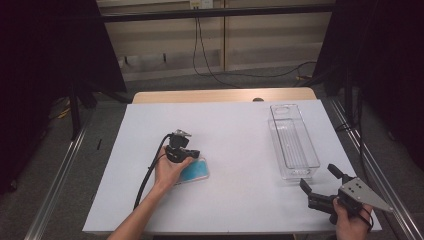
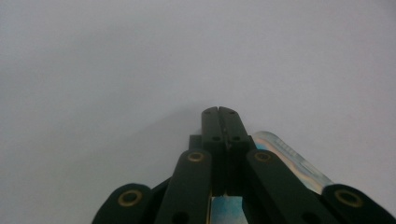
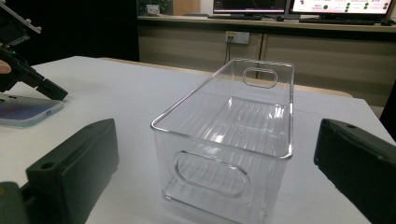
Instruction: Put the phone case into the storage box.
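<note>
In the left gripper view the phone [image 2: 289, 161] is mostly covered by the closed black jaws – one pale rim and a blue sliver between the links is all that shows, so whether the tips touch it cannot be told. In the high view the left hand [image 1: 171, 171] hides the phone's near end. The right hand [image 1: 350, 222] is cut by the bottom edge. In the right gripper view the monitors [image 3: 299, 5] are cropped at the top, their text too small to read – the phone runs off the left edge
</note>
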